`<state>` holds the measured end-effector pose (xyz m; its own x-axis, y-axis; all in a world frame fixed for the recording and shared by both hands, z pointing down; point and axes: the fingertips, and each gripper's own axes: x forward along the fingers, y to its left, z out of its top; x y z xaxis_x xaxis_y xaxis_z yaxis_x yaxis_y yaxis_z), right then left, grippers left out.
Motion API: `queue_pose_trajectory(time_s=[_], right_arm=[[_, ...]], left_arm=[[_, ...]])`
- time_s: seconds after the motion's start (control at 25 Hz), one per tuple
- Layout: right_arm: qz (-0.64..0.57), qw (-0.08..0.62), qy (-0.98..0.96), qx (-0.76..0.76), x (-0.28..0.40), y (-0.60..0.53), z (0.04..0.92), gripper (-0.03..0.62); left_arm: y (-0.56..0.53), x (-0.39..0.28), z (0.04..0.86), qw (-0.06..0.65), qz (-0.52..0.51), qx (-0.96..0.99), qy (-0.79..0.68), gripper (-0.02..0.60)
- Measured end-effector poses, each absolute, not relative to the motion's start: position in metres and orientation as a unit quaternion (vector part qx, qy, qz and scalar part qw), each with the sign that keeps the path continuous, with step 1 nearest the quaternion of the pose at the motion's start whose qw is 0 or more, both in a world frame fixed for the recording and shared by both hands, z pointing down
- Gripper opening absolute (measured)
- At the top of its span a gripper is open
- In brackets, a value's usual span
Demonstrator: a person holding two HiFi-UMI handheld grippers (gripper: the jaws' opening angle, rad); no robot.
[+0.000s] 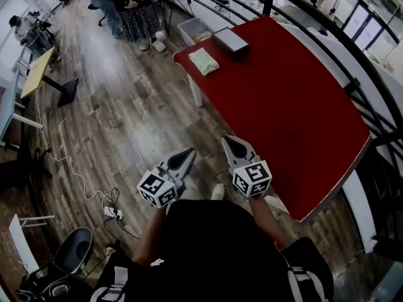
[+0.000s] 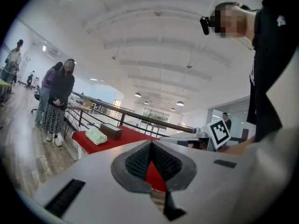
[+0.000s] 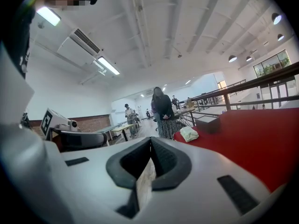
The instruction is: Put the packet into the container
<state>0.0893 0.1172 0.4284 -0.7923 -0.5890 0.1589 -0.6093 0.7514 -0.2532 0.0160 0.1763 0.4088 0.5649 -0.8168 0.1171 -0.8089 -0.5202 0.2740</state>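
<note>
Both grippers are clenched and empty, close to my body over the floor [image 1: 126,118]: the left gripper [image 1: 187,153], and the right gripper [image 1: 228,142] just beside the red surface [image 1: 296,106]. At the far end the packet [image 1: 204,61] lies near the corner, with the container [image 1: 230,40] just beyond it. My worry is that if I arrive with jaws closed, I'd shove the soft-looking packet off that edge instead of grasping it.

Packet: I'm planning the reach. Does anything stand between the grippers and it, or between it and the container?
Nothing visible. The packet lies beside the container at the far end of the table, bare top between them. Only floor and bare table separate it from the left gripper and right gripper.
</note>
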Motion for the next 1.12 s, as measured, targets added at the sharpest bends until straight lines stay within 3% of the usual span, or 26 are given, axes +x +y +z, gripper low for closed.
queue_pose_trajectory(time_s=[0.48,1.12], right_arm=[[0.153,0.035,-0.936,0.314,0.061,0.020,0.452,0.018],[0.165,0.053,-0.913,0.370,-0.030,-0.150,0.441,0.018]], left_arm=[[0.071,-0.012,0.441,0.171,-0.026,0.868,-0.464,0.004],[-0.107,-0.117,0.435,0.191,-0.015,0.901,-0.389,0.005]])
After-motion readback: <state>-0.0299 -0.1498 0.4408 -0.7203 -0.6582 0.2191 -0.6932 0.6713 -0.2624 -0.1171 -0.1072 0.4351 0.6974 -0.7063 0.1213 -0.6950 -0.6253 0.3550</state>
